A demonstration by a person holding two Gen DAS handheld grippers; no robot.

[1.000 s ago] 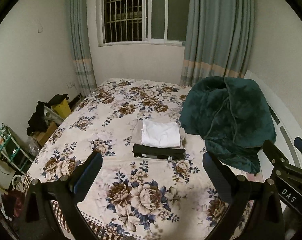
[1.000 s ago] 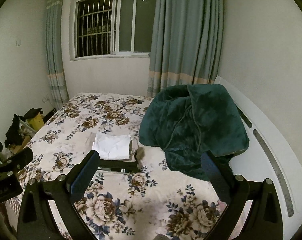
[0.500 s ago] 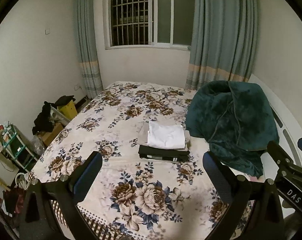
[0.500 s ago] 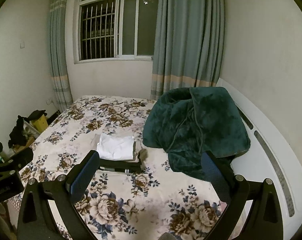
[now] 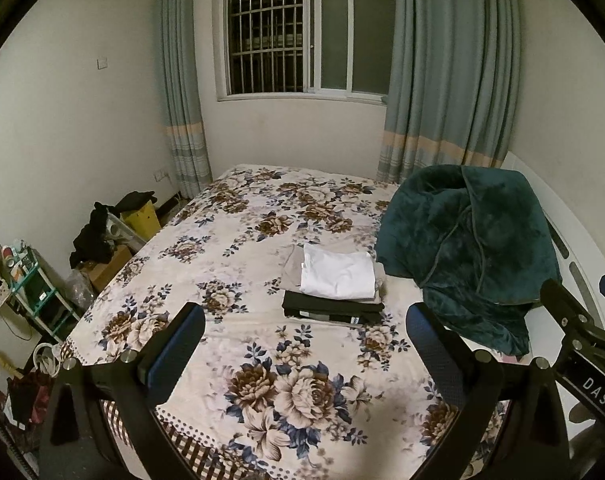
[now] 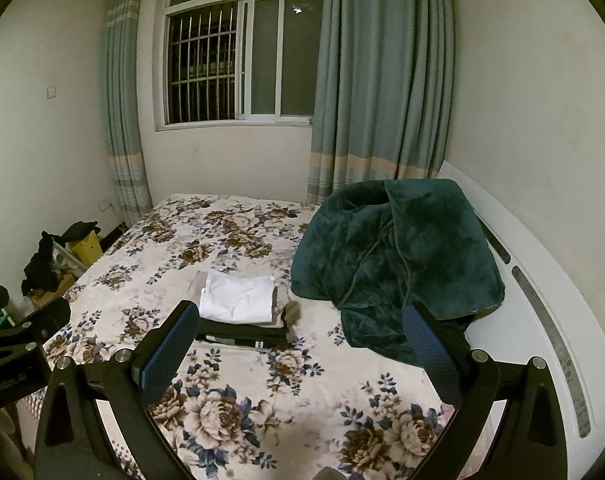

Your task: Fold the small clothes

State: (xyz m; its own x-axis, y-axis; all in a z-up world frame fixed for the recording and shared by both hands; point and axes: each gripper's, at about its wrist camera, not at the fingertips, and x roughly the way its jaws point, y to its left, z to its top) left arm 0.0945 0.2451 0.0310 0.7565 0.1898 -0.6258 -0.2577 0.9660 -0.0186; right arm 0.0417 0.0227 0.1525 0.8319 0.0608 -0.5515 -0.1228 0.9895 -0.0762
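Covering the bed (image 5: 262, 240) is a cream sheet printed with large brown and blue roses, stretched flat from the near edge to the far wall under the window (image 5: 308, 28). A small stack of folded clothes (image 5: 334, 284) lies on the sheet about mid-bed, toward the right: a white folded garment (image 5: 338, 274) on top, a beige piece (image 5: 292, 264) under it, and a black folded garment (image 5: 326, 312) at the bottom. Just right of the stack, a dark green plush blanket (image 5: 466, 248) sits heaped against the white headboard (image 6: 542, 312) along the right wall.

The left hand-held gripper (image 5: 304, 354) hovers over the near part of the bed with its fingers wide apart and nothing between them. The right hand-held gripper (image 6: 300, 354) is likewise spread wide and holds nothing; the stack lies beyond both, well apart from the fingertips.

The window has metal bars on its left half and dark glass. Grey-blue curtains (image 5: 450, 72) with a pale band hang at both sides. The walls are plain off-white, with a switch plate (image 5: 102, 63) on the left wall. On the floor left of the bed are a yellow bin (image 5: 142, 218) with dark clothing (image 5: 94, 236) draped nearby, a cardboard box (image 5: 110, 266), and a small teal shelf rack (image 5: 30, 284) holding small items.
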